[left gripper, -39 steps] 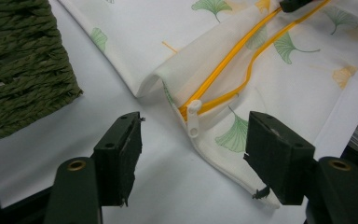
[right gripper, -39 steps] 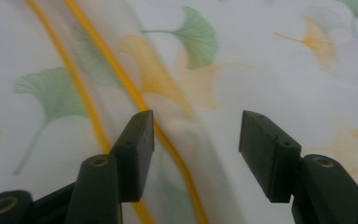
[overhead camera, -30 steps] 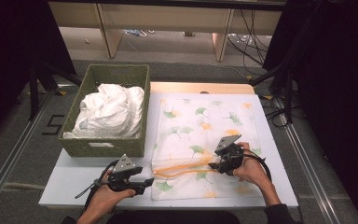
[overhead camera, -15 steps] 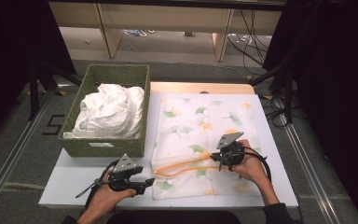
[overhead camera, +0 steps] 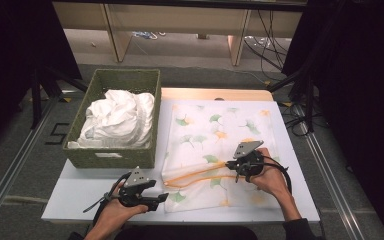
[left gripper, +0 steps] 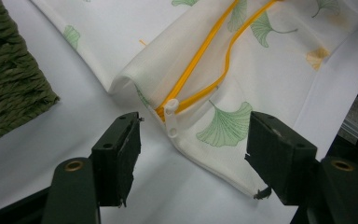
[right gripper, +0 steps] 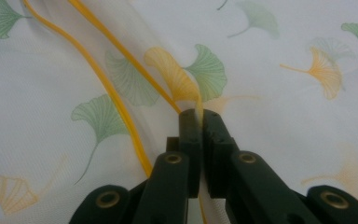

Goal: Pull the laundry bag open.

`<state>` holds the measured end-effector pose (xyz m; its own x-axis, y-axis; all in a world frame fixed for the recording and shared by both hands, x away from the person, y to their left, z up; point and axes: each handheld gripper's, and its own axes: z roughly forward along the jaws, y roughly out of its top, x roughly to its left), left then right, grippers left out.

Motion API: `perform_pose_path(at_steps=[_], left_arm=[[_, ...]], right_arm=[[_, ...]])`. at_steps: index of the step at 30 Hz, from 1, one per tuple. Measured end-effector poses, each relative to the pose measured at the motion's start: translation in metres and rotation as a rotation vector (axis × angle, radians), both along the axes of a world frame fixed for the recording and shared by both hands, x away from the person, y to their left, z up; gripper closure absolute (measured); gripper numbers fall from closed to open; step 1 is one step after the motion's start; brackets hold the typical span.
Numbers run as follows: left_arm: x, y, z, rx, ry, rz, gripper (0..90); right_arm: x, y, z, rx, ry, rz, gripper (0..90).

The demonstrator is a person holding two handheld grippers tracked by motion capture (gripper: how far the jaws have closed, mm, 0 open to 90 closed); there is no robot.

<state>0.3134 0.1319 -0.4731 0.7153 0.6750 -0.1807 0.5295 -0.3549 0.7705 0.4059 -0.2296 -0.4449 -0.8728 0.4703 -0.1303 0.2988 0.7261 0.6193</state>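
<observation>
On the white table point(overhead camera: 80, 192), seen from the high view, a white mesh laundry bag printed with green and orange ginkgo leaves point(overhead camera: 215, 135) lies spread flat, its orange zipper point(overhead camera: 200, 172) running across the near part. To its left stands a woven green basket point(overhead camera: 122, 157) with crumpled white cloth point(overhead camera: 117, 120) heaped inside. The left gripper point(overhead camera: 155, 199) rests at the bag's near left corner, the hand under it partly cut off by the bottom edge. The right gripper point(overhead camera: 237, 172) sits on the bag at the right end of the zipper; from this height its jaws are too small and dark to read.

Along the left gripper view, the left gripper point(left gripper: 191, 163) has its jaws spread wide with nothing between them. They straddle the corner of the bag point(left gripper: 279, 79), where a small white zipper pull point(left gripper: 171, 119) lies at the end of the two orange zipper lines point(left gripper: 205, 46). A corner of the basket point(left gripper: 9, 79) shows at the left, mostly out of frame.

Up close in the right gripper view, the right gripper point(right gripper: 199, 114) has its jaws pressed together on a thin raised pinch of the bag's fabric point(right gripper: 279, 102), just beside the zipper point(right gripper: 116, 98). How much cloth lies between them is hidden by the jaws themselves.
</observation>
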Motion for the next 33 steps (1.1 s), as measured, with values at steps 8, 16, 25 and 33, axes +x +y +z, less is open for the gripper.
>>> perform_pose_path(at_steps=[8, 16, 25, 33], left_arm=[[-0.001, -0.003, -0.001, -0.026, -0.019, 0.018, 34.6], [0.000, -0.002, 0.000, -0.019, -0.015, 0.001, 34.6], [0.000, -0.002, 0.000, -0.025, -0.016, 0.004, 34.5], [0.000, -0.001, 0.000, -0.012, -0.004, -0.002, 34.5]], right_arm=[[-0.005, 0.000, 0.013, 0.006, -0.039, -0.001, 88.5], [-0.004, -0.001, 0.011, 0.003, -0.027, 0.027, 89.8], [-0.006, -0.002, -0.004, -0.078, 0.012, 0.040, 69.9], [-0.008, -0.007, -0.019, -0.208, 0.026, -0.012, 50.9]])
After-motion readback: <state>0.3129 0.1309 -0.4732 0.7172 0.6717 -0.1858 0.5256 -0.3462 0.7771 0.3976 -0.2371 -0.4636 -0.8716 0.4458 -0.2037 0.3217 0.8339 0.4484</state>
